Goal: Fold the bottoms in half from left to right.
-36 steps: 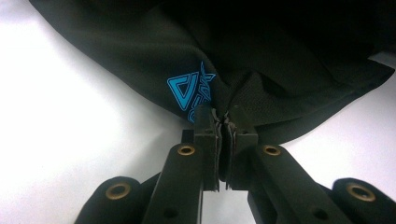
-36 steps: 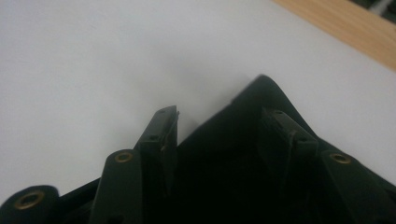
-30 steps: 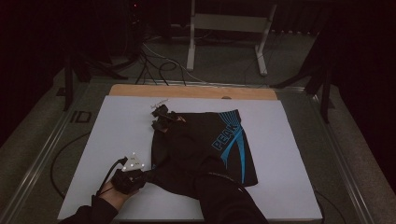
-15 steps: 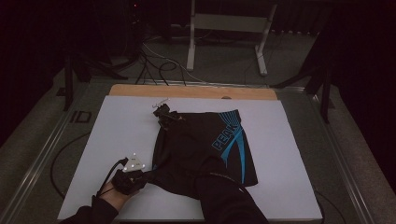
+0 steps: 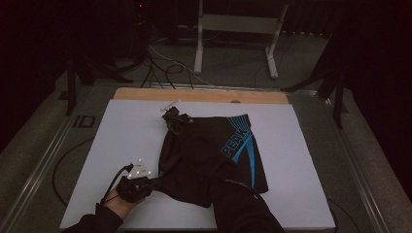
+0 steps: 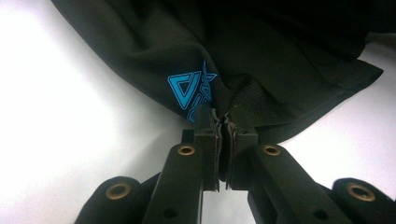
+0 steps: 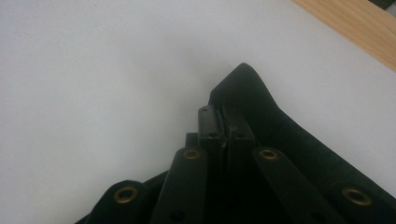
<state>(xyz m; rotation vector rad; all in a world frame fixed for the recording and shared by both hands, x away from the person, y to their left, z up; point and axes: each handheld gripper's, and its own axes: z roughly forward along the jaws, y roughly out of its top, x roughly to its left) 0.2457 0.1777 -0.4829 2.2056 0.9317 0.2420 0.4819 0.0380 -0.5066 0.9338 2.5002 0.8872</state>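
A pair of black fabric shorts with a blue printed logo (image 5: 214, 155) is lying spread on the white-covered table (image 5: 111, 141), a little right of the middle, its blue stripes toward the right side.

The left gripper (image 5: 145, 183) is sitting at the near left corner of the shorts, and in the left gripper view its fingers (image 6: 208, 135) are pinching together on a gathered fold of the dark cloth, right beside a small blue triangle print (image 6: 189, 91).

The right gripper (image 5: 175, 119) is reaching across to the far left corner of the garment. Its jaws have just been closing, and in the right gripper view the fingers (image 7: 210, 126) are pressing together on the black edge of the fabric, with the wooden strip of the table (image 7: 350, 23) beyond.

By my reading, both corners along the left edge are now gripped (the gathering part looks done), and the garment itself is lying flat and unfolded. What is left is probably the lift and carry-over of that edge, then the smoothing and any further fold.
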